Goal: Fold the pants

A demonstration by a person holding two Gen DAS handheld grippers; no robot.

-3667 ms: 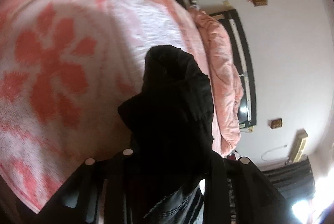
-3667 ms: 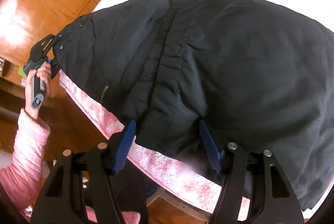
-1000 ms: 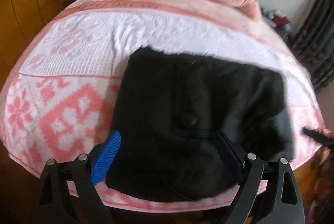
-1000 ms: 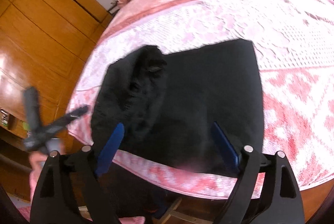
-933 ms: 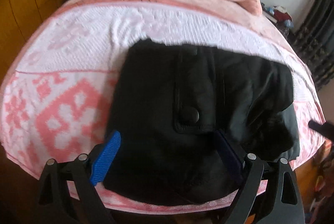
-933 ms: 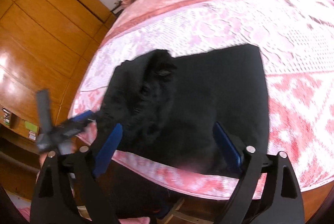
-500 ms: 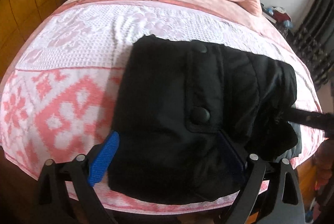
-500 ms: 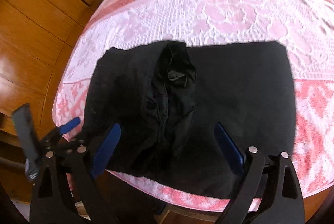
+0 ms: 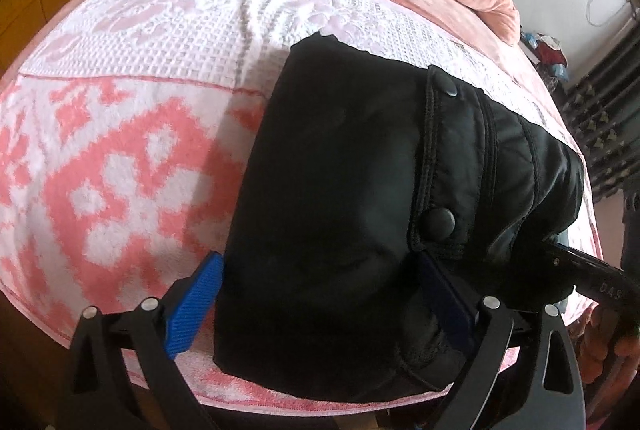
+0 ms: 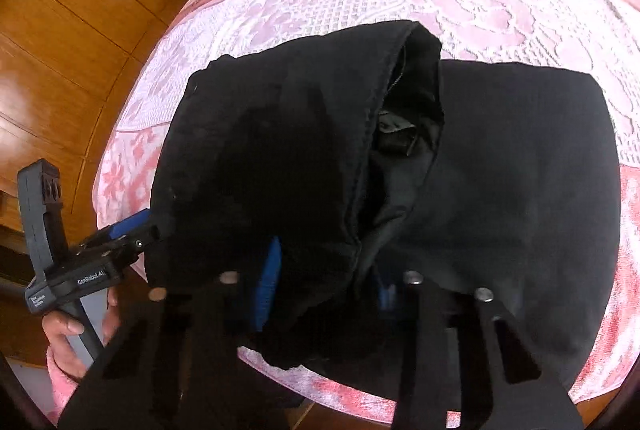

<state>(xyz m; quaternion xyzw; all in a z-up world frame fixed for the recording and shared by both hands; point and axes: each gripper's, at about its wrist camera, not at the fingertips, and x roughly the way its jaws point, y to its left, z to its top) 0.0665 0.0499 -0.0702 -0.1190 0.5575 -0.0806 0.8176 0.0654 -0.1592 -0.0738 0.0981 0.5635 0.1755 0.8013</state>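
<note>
Left wrist view: pants (image 9: 340, 209) lay folded into a thick black bundle on the bed (image 9: 120, 169), hard against its near edge, snap flap up. Left gripper (image 9: 320, 298) sat at that near edge with fingers (image 9: 196, 304) wide apart, straddling the left part of the bundle and gripping nothing. The fabric looked to run between the pads without being pinched. Probably staged there to take the near left corner or hold the stack flat.

Right wrist view: right gripper (image 10: 324, 288) had its fingers (image 10: 266, 282) drawn close together on the raised fold at the bundle's near edge. Cloth filled the gap, so it read as clamped on the pants. That hump stood higher than the flat panel to its right, with an open pocket of lining showing behind it. The grip was likely there because that layer was the loose one and needed pulling over or flattening.

Judgement: the fold was mostly done and the remaining work was tidying that hump. Risk was that dragging the thick layer with only one side pinned could skew the stack or slide it off the bed edge.
</note>
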